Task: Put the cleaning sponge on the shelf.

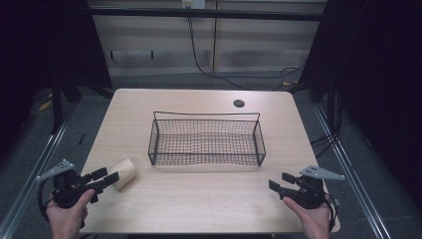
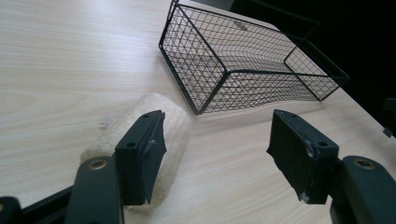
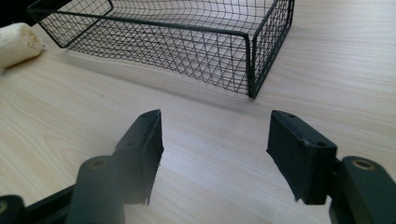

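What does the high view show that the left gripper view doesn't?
High view alone: both hands, the right gripper, the table's cable hole and the floor beyond. Left gripper view alone: the left gripper up close, fingers open, one overlapping the pale loofah-like roll. Both share the wire basket, roll and wooden table.

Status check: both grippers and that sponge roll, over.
Left gripper open, beside the sponge roll, not holding it. Right gripper open, nothing in it. Wire basket empty, path clear.
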